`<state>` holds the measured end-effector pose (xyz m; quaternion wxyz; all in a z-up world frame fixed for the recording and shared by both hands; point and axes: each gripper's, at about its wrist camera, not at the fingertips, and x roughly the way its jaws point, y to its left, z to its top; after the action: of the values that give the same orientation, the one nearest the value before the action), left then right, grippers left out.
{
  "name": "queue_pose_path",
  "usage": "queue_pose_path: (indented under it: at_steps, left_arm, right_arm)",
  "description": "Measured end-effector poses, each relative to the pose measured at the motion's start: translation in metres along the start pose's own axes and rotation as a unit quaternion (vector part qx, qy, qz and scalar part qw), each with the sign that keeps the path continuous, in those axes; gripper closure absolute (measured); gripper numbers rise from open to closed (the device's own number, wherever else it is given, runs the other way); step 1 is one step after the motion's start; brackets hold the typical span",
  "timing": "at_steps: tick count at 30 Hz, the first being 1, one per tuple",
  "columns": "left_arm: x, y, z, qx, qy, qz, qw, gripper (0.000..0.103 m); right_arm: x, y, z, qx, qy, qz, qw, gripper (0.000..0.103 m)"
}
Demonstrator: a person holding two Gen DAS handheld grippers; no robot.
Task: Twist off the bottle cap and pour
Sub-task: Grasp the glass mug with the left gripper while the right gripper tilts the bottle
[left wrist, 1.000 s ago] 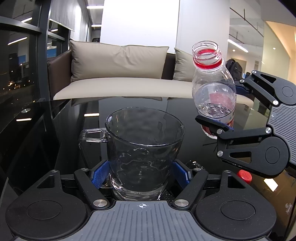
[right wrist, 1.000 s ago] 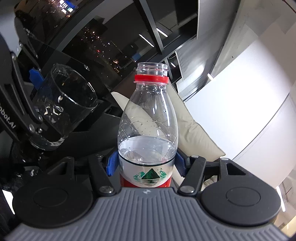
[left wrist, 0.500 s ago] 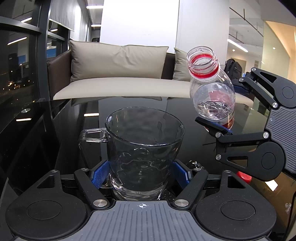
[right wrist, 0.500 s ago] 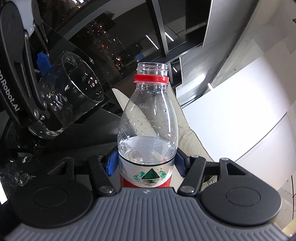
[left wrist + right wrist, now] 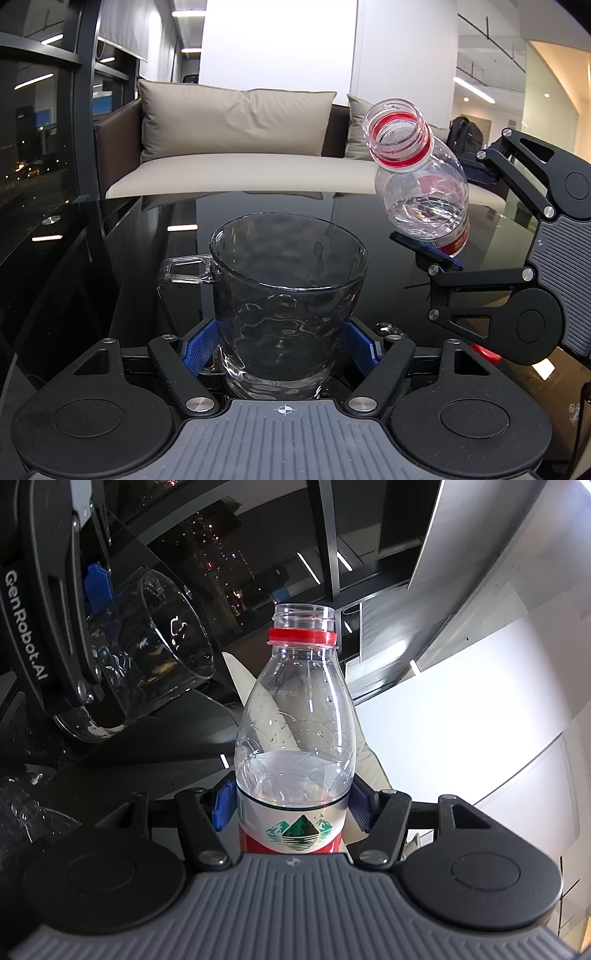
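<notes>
Tilted further than before, uncapped bottle gripped by right gripper nears mug, clamped by left gripper; next: tip mouth over rim.

"GenRobot.AI" — left tongs

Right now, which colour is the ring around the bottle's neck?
Red; the ring shows best in the right wrist view.

Open air separates tilted bottle mouth from mug rim
</notes>
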<state>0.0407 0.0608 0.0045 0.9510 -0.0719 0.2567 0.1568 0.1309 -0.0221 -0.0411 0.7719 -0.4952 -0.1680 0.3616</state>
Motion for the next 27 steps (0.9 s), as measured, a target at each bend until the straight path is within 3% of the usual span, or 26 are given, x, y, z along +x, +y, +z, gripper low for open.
queue_pose_path:
  at_steps: [27]
  left_arm:
    - [0.001,0.002,0.001,0.0,0.001,-0.001,1.0,0.032]
  right_arm:
    - [-0.019,0.025,-0.01,-0.079,0.0,-0.022,0.997,0.04]
